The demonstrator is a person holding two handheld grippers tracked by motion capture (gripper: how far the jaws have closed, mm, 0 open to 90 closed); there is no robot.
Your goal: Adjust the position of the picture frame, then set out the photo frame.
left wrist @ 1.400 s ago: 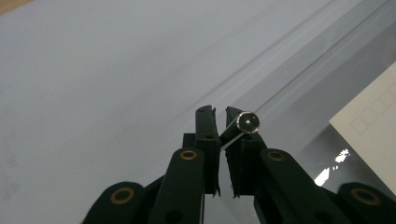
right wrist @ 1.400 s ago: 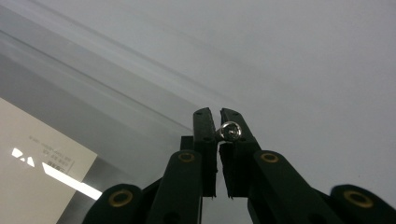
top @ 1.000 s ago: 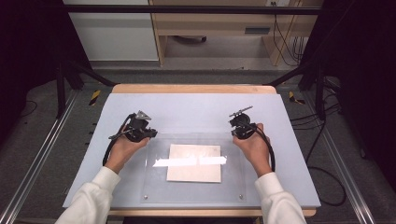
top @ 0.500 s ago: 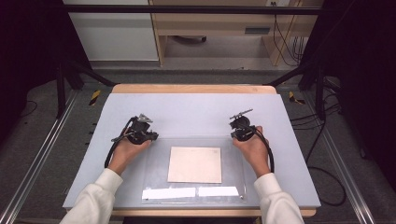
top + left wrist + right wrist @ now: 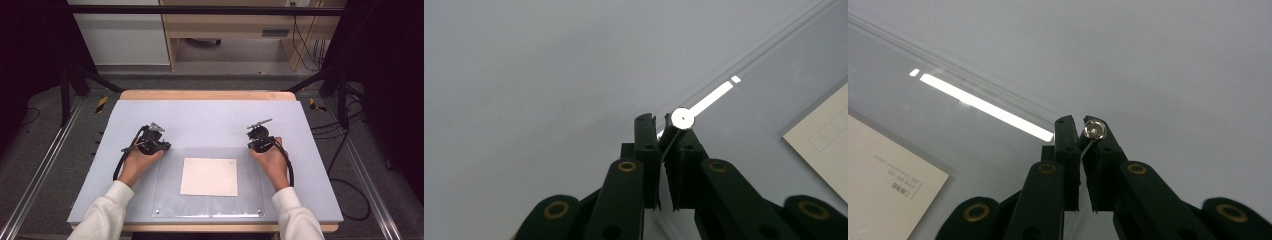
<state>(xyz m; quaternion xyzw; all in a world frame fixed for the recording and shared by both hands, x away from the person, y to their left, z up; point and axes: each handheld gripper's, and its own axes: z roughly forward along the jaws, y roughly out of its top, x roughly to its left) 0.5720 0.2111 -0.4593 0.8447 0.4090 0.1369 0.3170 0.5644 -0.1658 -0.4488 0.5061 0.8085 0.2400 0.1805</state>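
Observation:
A clear plastic sheet lies over a cream paper card on the pale blue table mat. My left gripper is shut on the sheet's far left corner and my right gripper on its far right corner. In the left gripper view the jaws pinch the thin clear edge beside a round metal stud, with the card off to the right. The right gripper pinches the edge the same way next to its own stud, and the printed card lies at the lower left.
The mat rests on a wooden tabletop whose far edge shows. Metal rails run along the floor at the left. Black cables loop on the floor at the right. Two small studs mark the sheet's near corners.
The bright reflection on the clear sheet slid from across the card to the near edge, then vanished, so the sheet's tilt has changed. Both hands stayed nearly in place.

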